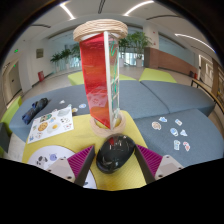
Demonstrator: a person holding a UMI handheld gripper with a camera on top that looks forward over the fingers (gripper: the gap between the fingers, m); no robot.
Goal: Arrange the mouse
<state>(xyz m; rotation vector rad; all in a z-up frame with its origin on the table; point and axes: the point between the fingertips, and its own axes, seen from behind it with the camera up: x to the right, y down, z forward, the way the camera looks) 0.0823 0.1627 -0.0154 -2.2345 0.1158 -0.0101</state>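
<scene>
**Mouse between gripper fingers, on yellow mat – fingers apart**

Gripper [115, 160]: 2 fingers spread apart, pink pads [81, 160] facing inward. Not clamped on anything; a gap shows at either side betw. pads and mouse.

Mouse [115, 152]: black, glossy, resting on its own on the yellow mat [95, 130], directly betw. the 2 fingers, at the mat's near edge. Sits upright, approx. centred betw. the pads.

Worktop [160, 100]: grey surface; yellow mat lies at its near edge, centre.

Other items noted:
- Tall red-and-white display stand [100, 65] w/ round wooden top, upright at the mat's far edge, just beyond the mouse.
- Printed sheet [50, 124] w/ pictures, flat on worktop, left of mat, touching or nearly touching its left edge.
- Dark object [36, 108] beyond the sheet, toward worktop's left edge; type cannot be told.
- Several small stickers [172, 131] scattered on worktop right of mat, well apart from mouse.
- Round white plate-like item [48, 160] at near-left corner, beside left finger; details unclear.

Background: indoor hall, ceiling strip lights [68, 10], green plants [133, 42] beyond worktop's far edge.
</scene>
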